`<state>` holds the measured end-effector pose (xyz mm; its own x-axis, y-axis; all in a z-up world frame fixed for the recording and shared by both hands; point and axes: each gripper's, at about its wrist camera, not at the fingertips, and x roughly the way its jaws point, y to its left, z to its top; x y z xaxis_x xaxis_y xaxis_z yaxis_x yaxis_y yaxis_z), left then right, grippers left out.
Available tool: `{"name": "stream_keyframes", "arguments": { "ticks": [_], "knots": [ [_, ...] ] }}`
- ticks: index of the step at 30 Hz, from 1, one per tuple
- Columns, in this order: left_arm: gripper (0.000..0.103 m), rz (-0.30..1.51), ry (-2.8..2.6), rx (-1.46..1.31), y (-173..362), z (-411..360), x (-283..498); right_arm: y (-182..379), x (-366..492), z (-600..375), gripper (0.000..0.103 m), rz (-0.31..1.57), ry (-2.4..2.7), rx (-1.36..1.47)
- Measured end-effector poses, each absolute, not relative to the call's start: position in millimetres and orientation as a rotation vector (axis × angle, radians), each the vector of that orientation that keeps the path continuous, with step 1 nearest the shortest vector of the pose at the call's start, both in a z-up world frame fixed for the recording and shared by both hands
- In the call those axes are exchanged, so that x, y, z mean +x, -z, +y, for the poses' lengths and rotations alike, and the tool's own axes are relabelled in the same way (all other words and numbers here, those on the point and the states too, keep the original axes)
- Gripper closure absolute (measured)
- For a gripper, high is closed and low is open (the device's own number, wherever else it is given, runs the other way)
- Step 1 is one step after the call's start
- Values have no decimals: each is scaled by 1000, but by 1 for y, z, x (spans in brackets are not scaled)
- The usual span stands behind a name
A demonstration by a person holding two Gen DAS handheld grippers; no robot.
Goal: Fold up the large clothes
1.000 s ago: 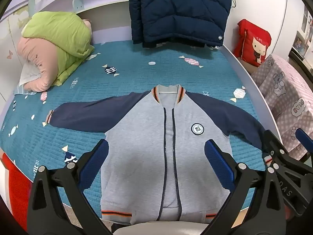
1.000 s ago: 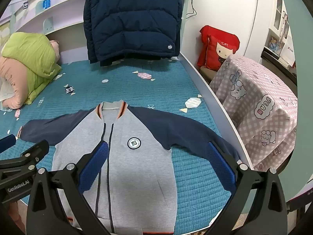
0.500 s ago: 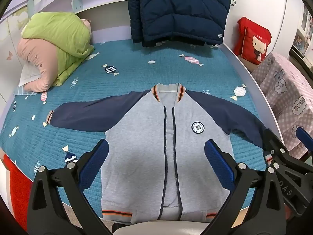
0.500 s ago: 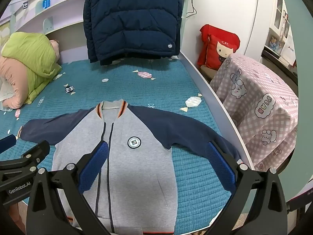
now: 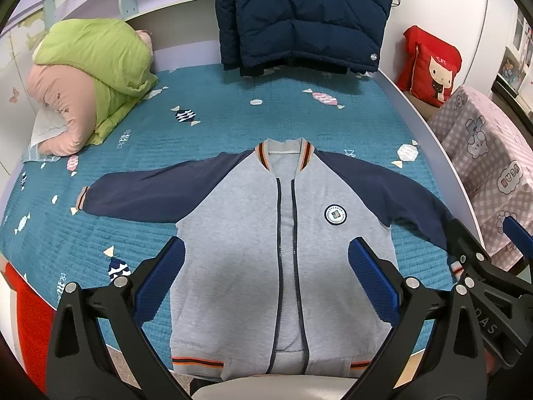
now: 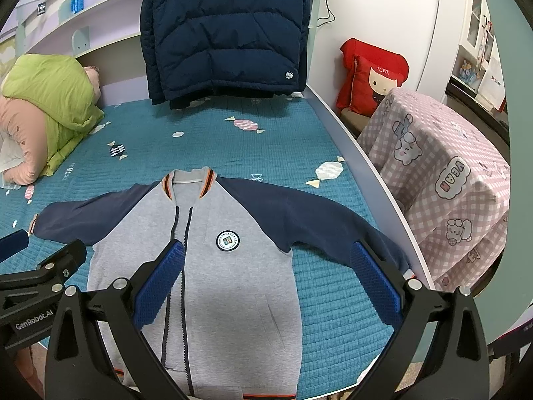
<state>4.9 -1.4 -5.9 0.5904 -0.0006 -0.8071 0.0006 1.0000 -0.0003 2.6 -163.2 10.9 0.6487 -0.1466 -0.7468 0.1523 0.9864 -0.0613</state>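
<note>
We read "GenRobot.AI" in white on the black body of the left gripper (image 6: 50, 266), which pokes in at the lower left of the right wrist view; in the left wrist view the right gripper (image 5: 483, 266) at the lower right edge shows only the letters "DAS", rest hidden. The red cushion (image 6: 373, 80), upper right, has "CAT" printed above a cartoon face, and the pink checked cloth (image 6: 449, 173) beside the bed carries a bubble reading approx. "BEAR", blurry. One jacket (image 5: 266, 233) lies flat, front up, mid-frame on the teal bedspread (image 5: 216, 126): grey body, 2 navy sleeves spread out to left and right, zip part open, 1 round badge on the chest w/ text too small to read, orange-striped collar and hem. The hem sits at the near edge of the bed, bottom centre. One dark blue puffer coat (image 5: 299, 16) hangs at top centre w/ a small round logo patch, unreadable. One rolled quilt (image 5: 86, 80), green over pink, sits upper left. Both grippers have fingers spread wide, released, holding nothing: left-gripper pads (image 5: 160, 280) frame the jacket's lower body, right-gripper pads (image 6: 376, 283) frame its right half and sleeve. Neither touches the fabric as far as we can tell.
</note>
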Motion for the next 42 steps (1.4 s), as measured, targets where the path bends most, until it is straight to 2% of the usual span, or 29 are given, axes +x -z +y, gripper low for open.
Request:
{"name": "stream_keyframes", "arguments": {
  "ticks": [42],
  "knots": [
    [5, 942, 5, 9, 7, -9, 5, -8, 2, -168, 7, 862, 172, 12]
  ]
}}
